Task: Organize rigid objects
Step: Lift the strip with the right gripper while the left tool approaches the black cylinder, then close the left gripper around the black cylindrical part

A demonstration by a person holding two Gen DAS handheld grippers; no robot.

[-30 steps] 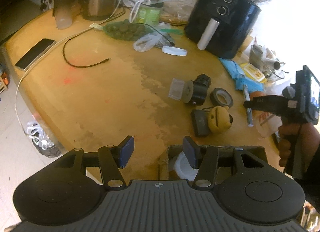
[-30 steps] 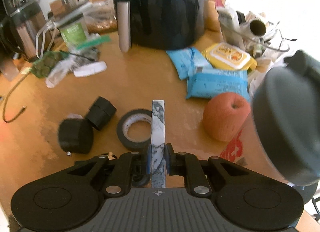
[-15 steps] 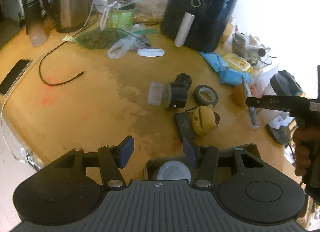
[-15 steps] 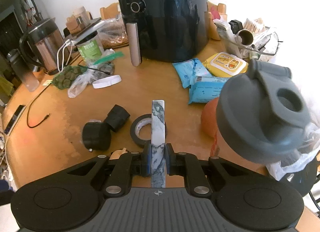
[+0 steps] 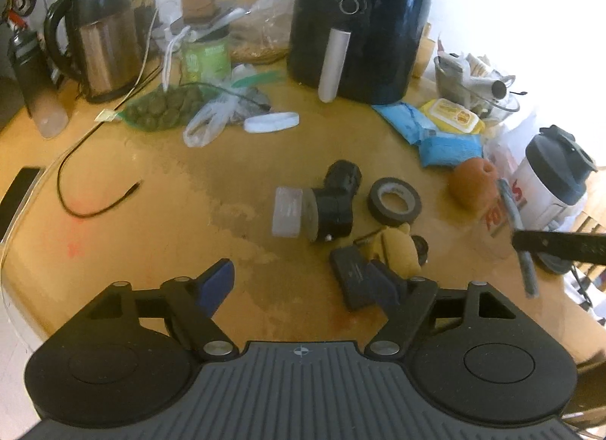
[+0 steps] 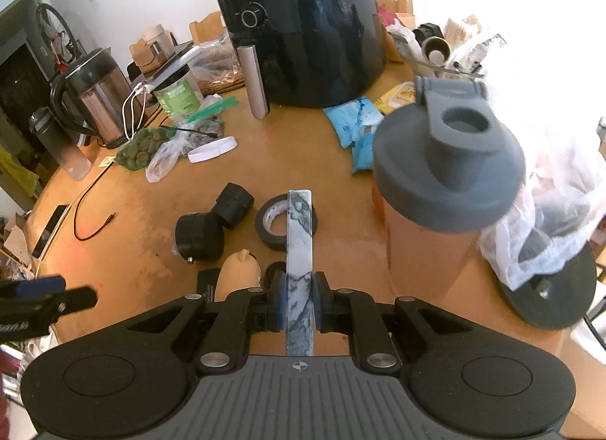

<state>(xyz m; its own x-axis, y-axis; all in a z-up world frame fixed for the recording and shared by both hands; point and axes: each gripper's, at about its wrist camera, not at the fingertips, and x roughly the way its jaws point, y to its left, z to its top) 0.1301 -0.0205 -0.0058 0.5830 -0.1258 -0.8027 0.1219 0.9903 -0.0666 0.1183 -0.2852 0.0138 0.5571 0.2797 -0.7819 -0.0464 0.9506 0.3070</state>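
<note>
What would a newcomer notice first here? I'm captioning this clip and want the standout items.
The big black air fryer at the back of the wooden table dominates. Nearer, the right gripper clamps a marbled flat strip pointing out over a roll of black tape, with a grey-lidded shaker bottle looming just to its right. The left gripper is opening, with nothing between its fingers.

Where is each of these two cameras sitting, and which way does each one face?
Left wrist: on the left gripper, aimed down across the wooden table; its jaws are opening, with nothing between them; the right gripper's finger enters at the right.
Right wrist: on the right gripper, shut on a marbled strip, beside the shaker bottle; the left gripper shows at the left edge.
Shared: air fryer, tape roll, kettle.
</note>
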